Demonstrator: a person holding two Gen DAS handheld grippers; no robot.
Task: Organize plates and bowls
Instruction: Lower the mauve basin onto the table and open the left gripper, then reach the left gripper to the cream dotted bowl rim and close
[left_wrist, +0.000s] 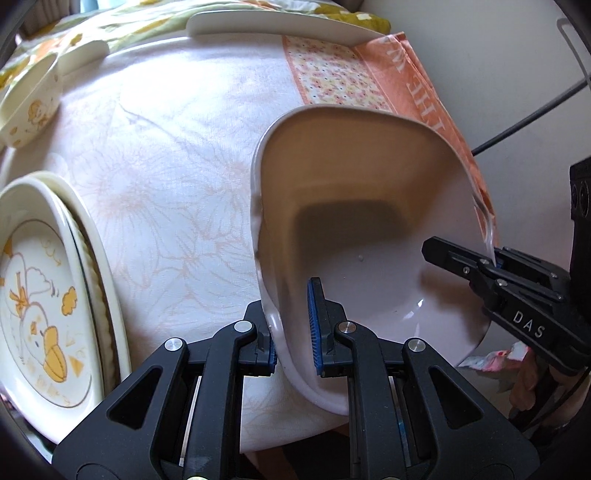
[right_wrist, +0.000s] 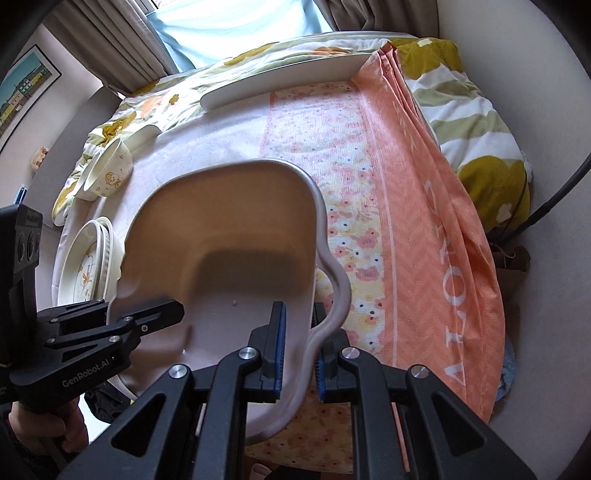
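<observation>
I see the desk (left_wrist: 177, 155) first, draped in a pale cloth with a faint orange flower print and an orange-bordered floral towel (right_wrist: 424, 236) along its right side. Over its near right part hangs the large white square-bottomed ceramic dish (left_wrist: 369, 206), tilted with its hollow toward me and carried between both tools. My left tongs (left_wrist: 293, 325) point steeply down and are clamped almost closed on the dish's left rim, one blue pad inside the wall and one outside. My right tongs (right_wrist: 299, 343) point down just as steeply and pinch the wavy right rim the same way, nearly closed. At the near left edge of the desk lies a stack of cream round plates with a yellow duck drawing (left_wrist: 40, 295). Farther back on the left stands a small cream bowl with a duck print (right_wrist: 109, 173), and a long white oval platter (right_wrist: 280, 85) lies at the far edge.
</observation>
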